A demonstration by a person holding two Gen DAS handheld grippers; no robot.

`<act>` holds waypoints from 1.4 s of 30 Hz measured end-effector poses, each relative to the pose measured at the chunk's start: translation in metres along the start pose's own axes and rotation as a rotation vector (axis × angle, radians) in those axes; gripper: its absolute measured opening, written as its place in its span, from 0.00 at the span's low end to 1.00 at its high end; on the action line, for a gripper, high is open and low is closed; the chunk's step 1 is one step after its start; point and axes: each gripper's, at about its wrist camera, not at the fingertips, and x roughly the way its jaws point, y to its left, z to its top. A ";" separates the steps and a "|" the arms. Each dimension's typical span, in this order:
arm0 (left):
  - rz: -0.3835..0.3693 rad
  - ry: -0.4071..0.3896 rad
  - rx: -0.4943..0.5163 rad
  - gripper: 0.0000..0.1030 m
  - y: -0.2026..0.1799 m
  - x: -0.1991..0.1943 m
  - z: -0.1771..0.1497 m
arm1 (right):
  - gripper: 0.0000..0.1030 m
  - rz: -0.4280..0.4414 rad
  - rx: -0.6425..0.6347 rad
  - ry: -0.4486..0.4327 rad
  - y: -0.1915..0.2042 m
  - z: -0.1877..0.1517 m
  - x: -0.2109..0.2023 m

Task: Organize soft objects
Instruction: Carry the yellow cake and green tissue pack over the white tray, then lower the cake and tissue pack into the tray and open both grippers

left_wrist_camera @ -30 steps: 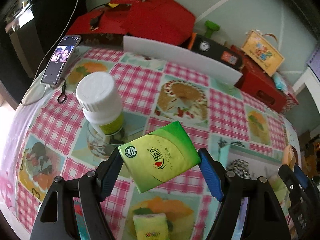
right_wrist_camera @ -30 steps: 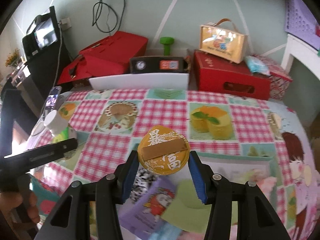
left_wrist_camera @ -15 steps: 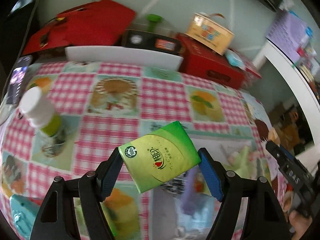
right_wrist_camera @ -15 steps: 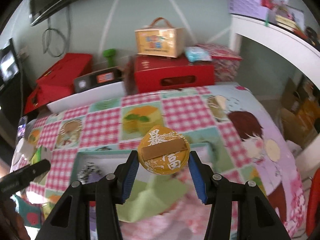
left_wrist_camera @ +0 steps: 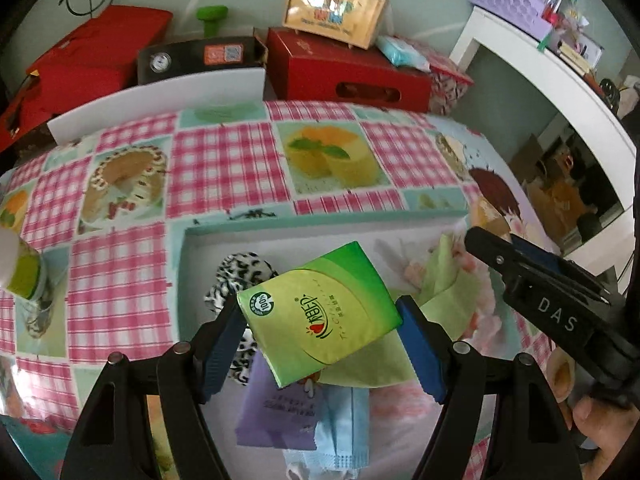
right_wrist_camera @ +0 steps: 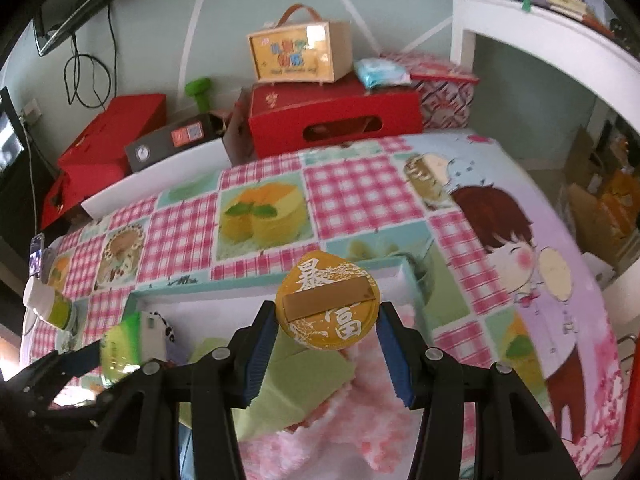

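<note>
Your left tongs (left_wrist_camera: pixel 320 330) are clamped on a green tissue pack (left_wrist_camera: pixel 318 314), tilted, held above the tray (left_wrist_camera: pixel 320 229) on the desk (left_wrist_camera: pixel 224 160). At the far left of the desk stands a white-capped bottle (left_wrist_camera: pixel 18 268), well apart from the tray.

The tray is a shallow, white-floored box with a pale teal rim. Going left to right, it contains:
- a black-and-white leopard-print fabric piece (left_wrist_camera: pixel 240 270), at the left side;
- a purple packet (left_wrist_camera: pixel 280 416), near edge, partly under the held pack;
- a light blue face mask (left_wrist_camera: pixel 344 432), just right of the purple packet;
- a folded green cloth (left_wrist_camera: pixel 444 292), right of centre;
- a pink fluffy cloth (left_wrist_camera: pixel 480 304), at the right side, under the green cloth.

Your right tongs (right_wrist_camera: pixel 328 344) are closed on a round yellow item (right_wrist_camera: pixel 328 304) with white characters and a brown band across it. It hangs over the right half of the tray, above the green cloth and the pink cloth. In the right wrist view the left tongs and their green pack appear at the lower left, blurred.

Beyond the far edge of the desk stand red boxes (left_wrist_camera: pixel 348 68) and a yellow carry box (left_wrist_camera: pixel 334 8); their contents cannot be seen.
</note>
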 end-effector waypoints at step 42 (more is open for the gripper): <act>0.082 -0.001 -0.025 0.75 0.016 -0.009 0.003 | 0.57 -0.017 0.003 0.076 -0.003 -0.007 0.023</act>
